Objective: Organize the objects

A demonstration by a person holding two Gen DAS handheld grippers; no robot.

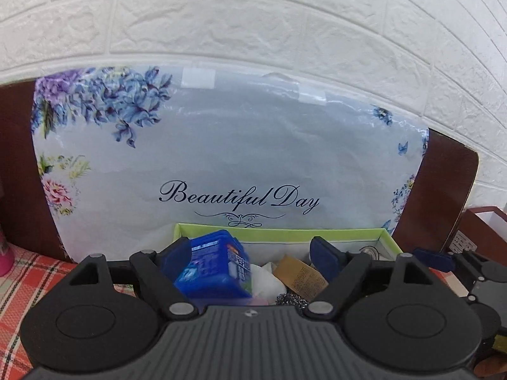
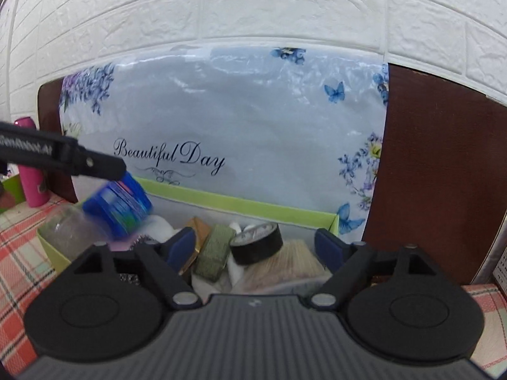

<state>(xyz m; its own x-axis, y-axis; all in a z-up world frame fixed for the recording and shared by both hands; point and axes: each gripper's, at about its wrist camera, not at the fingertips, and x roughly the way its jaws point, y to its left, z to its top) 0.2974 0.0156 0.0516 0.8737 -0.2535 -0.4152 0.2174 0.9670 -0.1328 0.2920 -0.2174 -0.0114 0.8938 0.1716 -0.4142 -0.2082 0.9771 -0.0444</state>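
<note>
Our left tool (image 1: 250, 250) gapes at twelve o'clock over the green box (image 1: 285, 232); the blue pack (image 1: 215, 269), blurred, may tumble out. Our right tool (image 2: 253, 247) hangs open, empty.

the right gripper (image 2: 253, 247) is held with jaws spread wide over a green box (image 2: 240, 204) holding a black tape roll (image 2: 257, 243) and a green sponge (image 2: 214, 251). a blurred blue container (image 2: 118, 205) is seen beneath the left gripper (image 2: 95, 162) at the box's left end.
</note>
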